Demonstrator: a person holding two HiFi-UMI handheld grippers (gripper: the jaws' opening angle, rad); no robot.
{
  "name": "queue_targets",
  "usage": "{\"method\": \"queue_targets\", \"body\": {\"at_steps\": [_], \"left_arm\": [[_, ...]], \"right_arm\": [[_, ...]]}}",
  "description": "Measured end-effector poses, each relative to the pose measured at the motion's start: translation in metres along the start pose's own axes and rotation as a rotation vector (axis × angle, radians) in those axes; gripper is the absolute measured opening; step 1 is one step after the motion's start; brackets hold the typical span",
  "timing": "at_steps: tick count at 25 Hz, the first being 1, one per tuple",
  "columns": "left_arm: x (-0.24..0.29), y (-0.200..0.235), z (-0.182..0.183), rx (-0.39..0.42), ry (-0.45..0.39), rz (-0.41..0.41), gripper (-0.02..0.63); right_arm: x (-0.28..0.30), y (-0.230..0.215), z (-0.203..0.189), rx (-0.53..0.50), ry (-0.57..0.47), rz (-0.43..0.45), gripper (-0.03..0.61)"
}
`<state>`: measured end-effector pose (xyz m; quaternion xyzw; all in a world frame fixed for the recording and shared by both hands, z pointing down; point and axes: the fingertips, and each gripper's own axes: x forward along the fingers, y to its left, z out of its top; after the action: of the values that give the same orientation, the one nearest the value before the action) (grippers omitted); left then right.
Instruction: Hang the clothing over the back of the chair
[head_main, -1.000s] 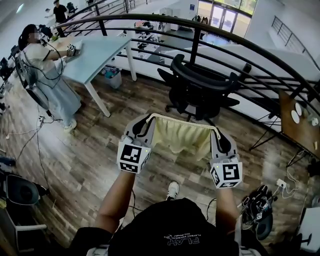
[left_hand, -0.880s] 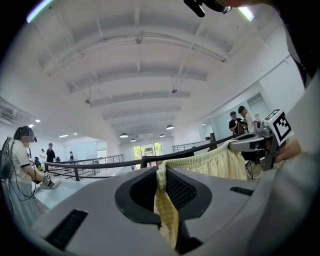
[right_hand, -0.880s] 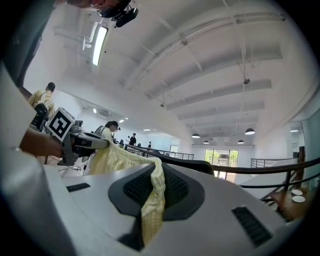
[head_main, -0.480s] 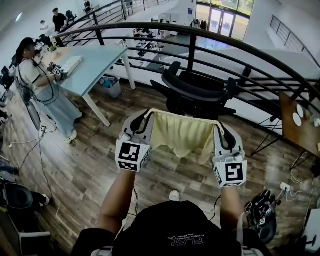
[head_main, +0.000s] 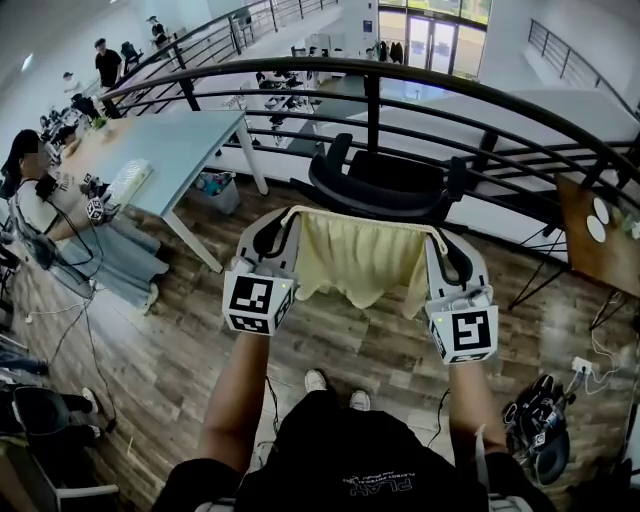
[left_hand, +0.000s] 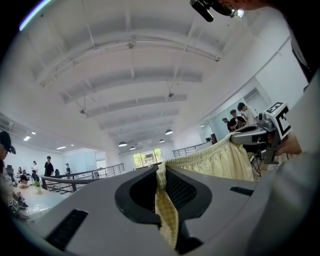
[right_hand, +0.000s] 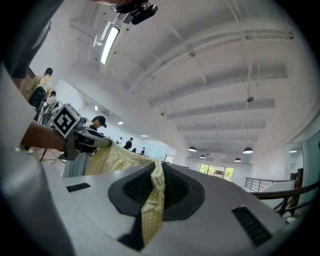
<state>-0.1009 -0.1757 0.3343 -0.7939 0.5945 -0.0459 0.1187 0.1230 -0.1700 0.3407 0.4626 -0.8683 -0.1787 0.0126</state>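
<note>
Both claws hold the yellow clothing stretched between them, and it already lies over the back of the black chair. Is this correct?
Not quite. The left claw and right claw hold the yellow clothing stretched between them, but the head view shows it hanging free in front of the black chair, not yet over its back.

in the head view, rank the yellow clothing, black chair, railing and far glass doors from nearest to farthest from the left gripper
1. yellow clothing: clamped in the left gripper, hanging to its right.
2. black chair: just ahead, slightly right.
3. railing: behind the chair.
4. glass doors: far back, beyond the railing.
</note>
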Motion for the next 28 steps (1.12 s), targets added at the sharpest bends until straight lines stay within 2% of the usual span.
{"method": "queue_targets", "body": {"at_steps": [7,11,17,22,28], "left_arm": [[0.037,0.017,0.008,0.004,-0.044,-0.048,0.043],[0.055,0.025,0.013,0.004,-0.080,-0.097,0.043],[0.091,0.029,0.007,0.018,-0.065,-0.158,0.043],[0.124,0.034,0.007,-0.008,-0.061,-0.177,0.066],[0.161,0.040,-0.002,0.031,-0.035,-0.217,0.063]], "right_arm": [[0.031,-0.014,0.014,-0.047,-0.034,-0.052,0.041],[0.042,-0.021,0.011,-0.060,-0.003,-0.090,0.041],[0.058,-0.041,-0.006,-0.096,0.071,-0.138,0.041],[0.073,-0.060,-0.011,-0.111,0.094,-0.175,0.041],[0.099,-0.077,-0.017,-0.137,0.122,-0.200,0.041]]}}
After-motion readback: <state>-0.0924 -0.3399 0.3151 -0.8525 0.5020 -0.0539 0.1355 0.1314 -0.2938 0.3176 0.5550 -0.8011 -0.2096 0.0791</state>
